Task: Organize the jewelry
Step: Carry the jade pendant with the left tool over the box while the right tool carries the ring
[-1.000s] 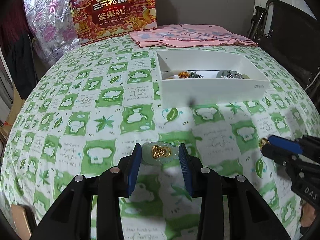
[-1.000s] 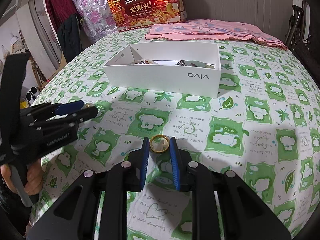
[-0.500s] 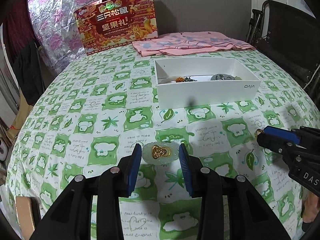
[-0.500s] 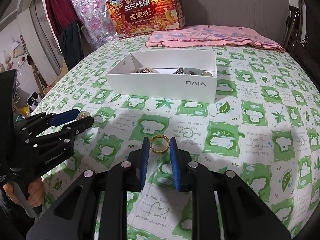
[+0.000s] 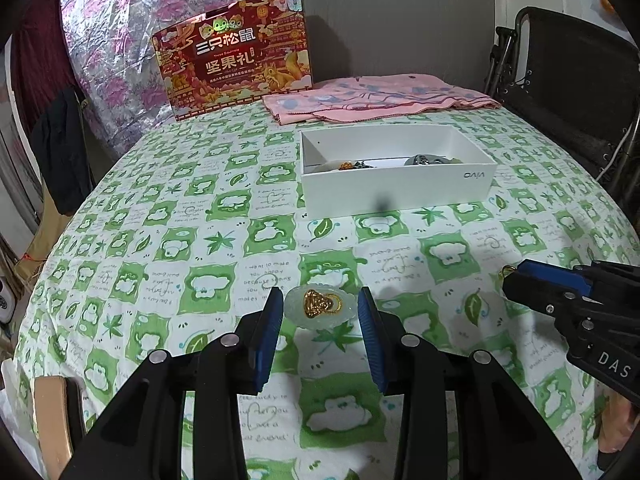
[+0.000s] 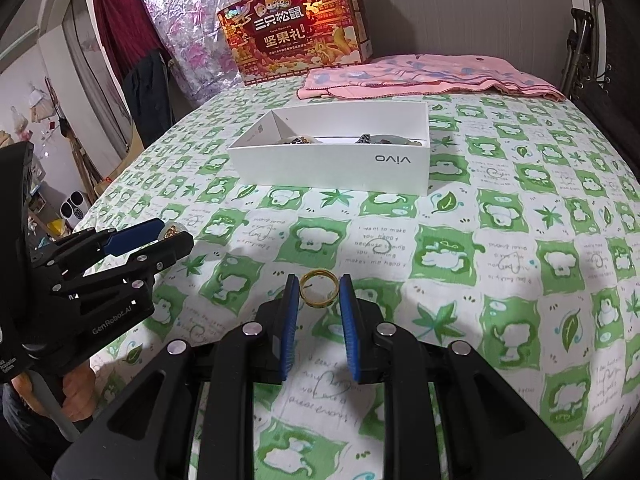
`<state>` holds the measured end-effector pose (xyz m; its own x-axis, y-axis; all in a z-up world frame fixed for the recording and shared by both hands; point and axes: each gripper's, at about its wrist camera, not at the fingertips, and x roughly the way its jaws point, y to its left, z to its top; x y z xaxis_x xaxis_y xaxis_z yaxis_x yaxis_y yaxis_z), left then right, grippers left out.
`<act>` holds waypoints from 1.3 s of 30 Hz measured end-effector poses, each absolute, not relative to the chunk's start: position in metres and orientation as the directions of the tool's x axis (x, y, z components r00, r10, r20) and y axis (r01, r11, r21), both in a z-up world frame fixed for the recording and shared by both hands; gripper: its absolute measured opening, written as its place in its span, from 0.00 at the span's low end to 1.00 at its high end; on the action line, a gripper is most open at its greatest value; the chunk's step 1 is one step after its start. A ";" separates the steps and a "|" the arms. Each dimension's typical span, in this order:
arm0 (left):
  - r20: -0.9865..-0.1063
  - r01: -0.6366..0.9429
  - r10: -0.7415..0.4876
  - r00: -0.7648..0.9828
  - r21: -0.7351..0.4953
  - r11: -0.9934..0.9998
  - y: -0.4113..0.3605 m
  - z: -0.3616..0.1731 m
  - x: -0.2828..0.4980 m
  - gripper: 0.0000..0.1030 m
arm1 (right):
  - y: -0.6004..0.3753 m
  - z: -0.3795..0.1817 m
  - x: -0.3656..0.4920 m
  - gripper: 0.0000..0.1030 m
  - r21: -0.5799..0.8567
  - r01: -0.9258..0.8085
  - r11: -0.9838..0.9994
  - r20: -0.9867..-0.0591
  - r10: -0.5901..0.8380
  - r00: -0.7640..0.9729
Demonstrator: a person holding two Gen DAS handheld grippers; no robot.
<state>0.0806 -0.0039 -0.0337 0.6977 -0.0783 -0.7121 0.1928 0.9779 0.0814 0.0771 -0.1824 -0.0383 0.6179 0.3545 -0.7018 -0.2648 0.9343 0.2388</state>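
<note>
Your left tongs [image 5: 319, 307] pinch a pale jade pendant [image 5: 320, 305] with a gold centre, held above the green-and-white cloth [image 5: 224, 240]. Your right tongs [image 6: 320, 294] pinch a gold ring [image 6: 319, 288] between their blue pads, also clear of the cloth. Farther off, at about 12 o'clock from the right tongs and 1 o'clock from the left, the white box [image 6: 332, 168] sits on the cloth with several pieces of jewelry already inside. Beyond it lie a pink cloth [image 5: 380, 96] and a red gift box [image 5: 236, 52].
</note>
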 end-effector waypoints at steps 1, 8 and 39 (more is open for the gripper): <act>-0.712 0.194 -0.080 0.698 0.081 0.978 -0.004 -0.034 0.079 0.37 | -0.183 -0.038 0.076 0.19 0.241 -0.265 0.934 -0.700 0.356 0.620; -0.716 0.201 -0.092 0.692 0.068 0.977 -0.005 -0.034 0.073 0.37 | -0.186 -0.037 0.068 0.19 0.245 -0.262 0.934 -0.697 0.357 0.621; -0.602 0.195 -0.155 0.783 0.002 0.981 -0.018 0.068 0.168 0.37 | -0.223 0.072 0.143 0.19 0.310 -0.233 0.922 -0.526 0.370 0.766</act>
<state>0.1680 -0.0177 0.0677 0.7831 -0.1549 -0.6023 0.1953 0.9807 0.0016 0.1431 -0.2227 0.0721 0.7662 0.3698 -0.5256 -0.2326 0.9220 0.3096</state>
